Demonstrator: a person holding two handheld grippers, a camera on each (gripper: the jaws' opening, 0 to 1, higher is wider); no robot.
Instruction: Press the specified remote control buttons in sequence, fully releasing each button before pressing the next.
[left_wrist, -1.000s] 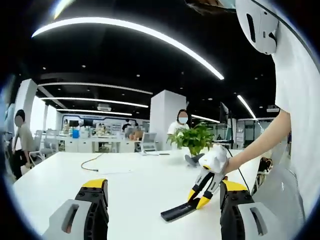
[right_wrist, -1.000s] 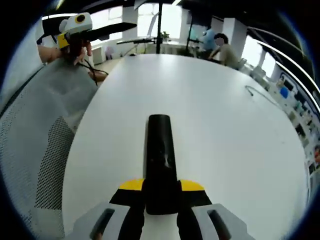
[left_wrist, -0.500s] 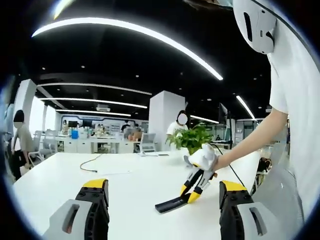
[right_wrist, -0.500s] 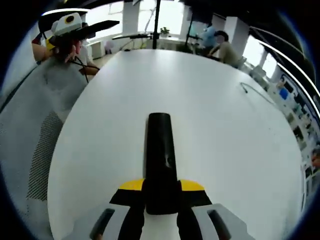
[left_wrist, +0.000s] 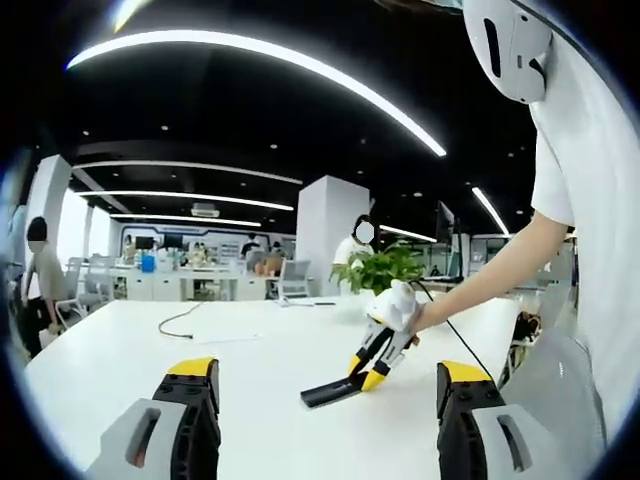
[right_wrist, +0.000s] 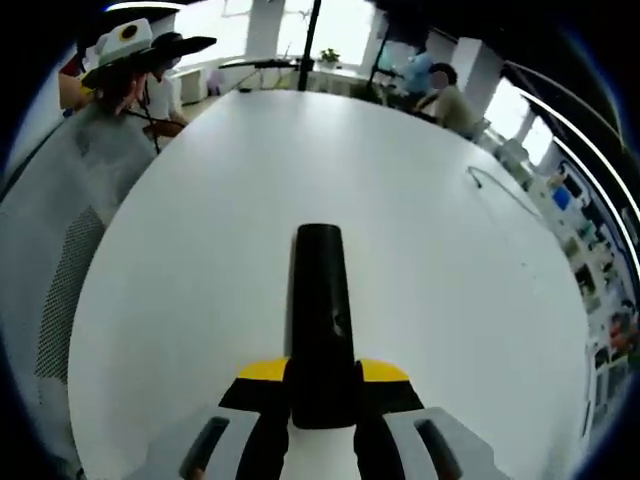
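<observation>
Since a second ago, in the left gripper view the right gripper with the black remote control has travelled leftward and farther out over the white table. Its yellow-tipped jaws are clenched on the slim, matte remote, which sticks out forward above the glossy tabletop. The left gripper stands released, holding nothing. Beyond lie an open office, a potted plant and curved ceiling light strips.
</observation>
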